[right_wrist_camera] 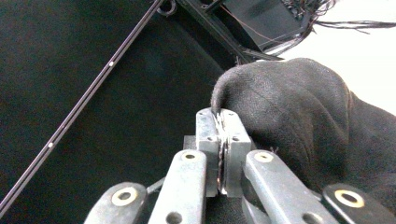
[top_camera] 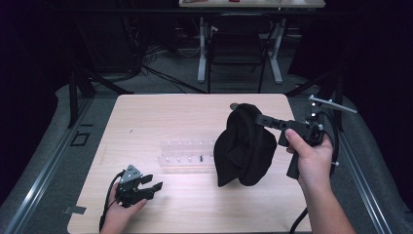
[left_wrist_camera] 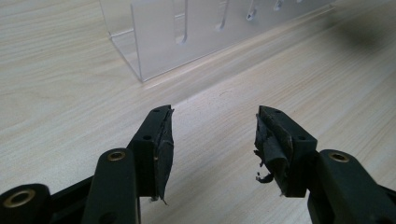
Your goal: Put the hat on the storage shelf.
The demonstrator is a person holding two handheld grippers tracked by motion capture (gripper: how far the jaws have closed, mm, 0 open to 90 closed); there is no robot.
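A black cloth hangs in the air over the right half of the wooden table, its lower end just above the wood. My right gripper is shut on the cloth's top edge; in the right gripper view the jaws pinch a fold of the black cloth. My left gripper rests low near the table's front left, open with nothing between its fingers. The left gripper view has the left gripper over bare wood.
A clear plastic rack with slots lies in the table's middle, left of the cloth; the clear plastic rack stands just beyond the left gripper. A black chair and white desk legs stand beyond the table's far edge.
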